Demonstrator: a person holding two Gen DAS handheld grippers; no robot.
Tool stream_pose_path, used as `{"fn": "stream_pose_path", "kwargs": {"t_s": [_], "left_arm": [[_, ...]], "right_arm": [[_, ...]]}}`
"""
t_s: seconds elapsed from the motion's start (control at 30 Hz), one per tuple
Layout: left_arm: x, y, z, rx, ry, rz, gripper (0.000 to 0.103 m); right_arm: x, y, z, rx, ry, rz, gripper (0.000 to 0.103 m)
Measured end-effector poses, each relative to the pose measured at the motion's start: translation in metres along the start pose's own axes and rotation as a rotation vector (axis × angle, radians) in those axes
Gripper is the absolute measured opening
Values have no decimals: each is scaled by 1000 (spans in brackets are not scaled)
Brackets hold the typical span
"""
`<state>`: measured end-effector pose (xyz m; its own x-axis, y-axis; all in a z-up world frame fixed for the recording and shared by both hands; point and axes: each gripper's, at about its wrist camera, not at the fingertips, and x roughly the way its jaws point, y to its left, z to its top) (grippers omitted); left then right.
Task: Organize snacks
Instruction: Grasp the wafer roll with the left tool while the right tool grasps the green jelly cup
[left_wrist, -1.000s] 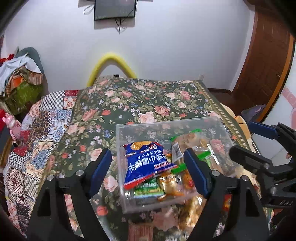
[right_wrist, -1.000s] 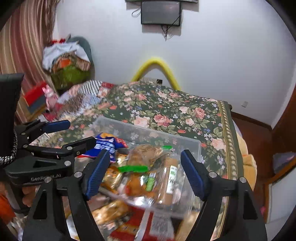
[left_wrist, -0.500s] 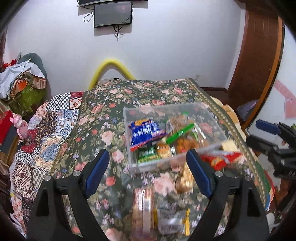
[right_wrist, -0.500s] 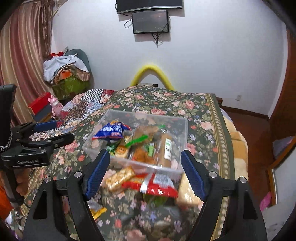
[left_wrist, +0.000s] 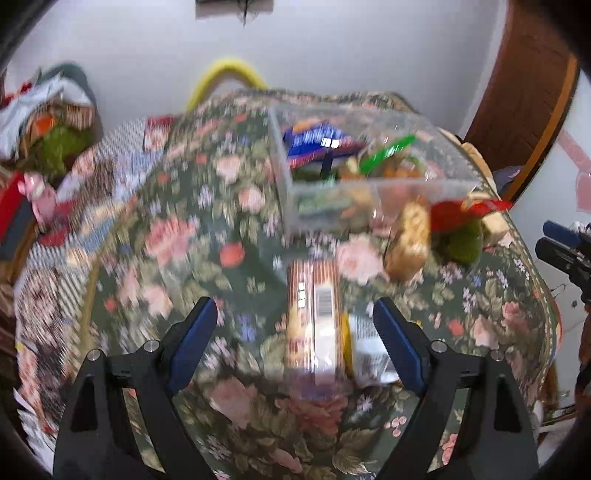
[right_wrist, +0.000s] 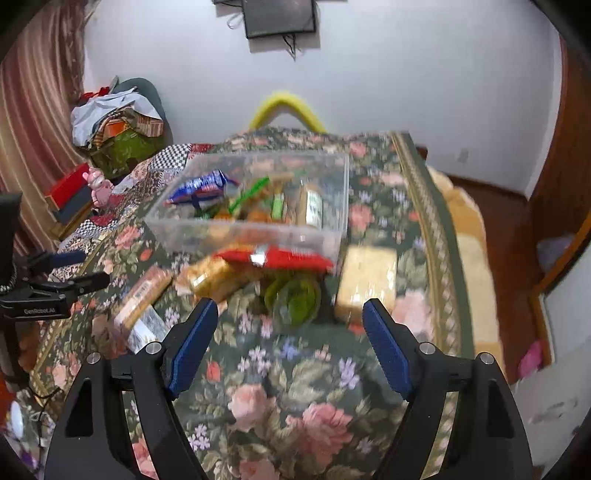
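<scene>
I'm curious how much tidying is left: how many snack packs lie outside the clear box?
6: striped pack and white packet at left, golden pack, red packet against the box, green packet below it, tan pack at right. Blur may hide more.

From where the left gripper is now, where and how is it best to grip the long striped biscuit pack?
Grip the long striped biscuit pack across its narrow width, about mid-length, coming down from above. It lies flat on the floral cloth, pointing away between the open left gripper fingers, so its long sides probably suit the pads.
</scene>
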<state>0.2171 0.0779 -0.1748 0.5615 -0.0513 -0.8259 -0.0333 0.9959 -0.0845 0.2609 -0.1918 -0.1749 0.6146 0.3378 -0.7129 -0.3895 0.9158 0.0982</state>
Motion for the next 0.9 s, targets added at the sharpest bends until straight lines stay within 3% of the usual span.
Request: {"fn": "stream_pose_path", "kwargs": {"t_s": [0.23, 0.33, 0.53, 0.9], "left_arm": [[29, 0, -16, -19, 57, -18, 68], [37, -3, -19, -1, 69, -16, 59], [54, -4, -17, 3, 78, -35, 49], [77, -2, -9, -8, 57, -36, 46]], "right_arm": [[22, -7, -15, 80, 45, 19, 78], [33, -6, -16, 91, 62, 27, 72], [54, -7, -13, 120, 94, 57, 68], [86, -6, -7, 141, 115, 48, 67]]}}
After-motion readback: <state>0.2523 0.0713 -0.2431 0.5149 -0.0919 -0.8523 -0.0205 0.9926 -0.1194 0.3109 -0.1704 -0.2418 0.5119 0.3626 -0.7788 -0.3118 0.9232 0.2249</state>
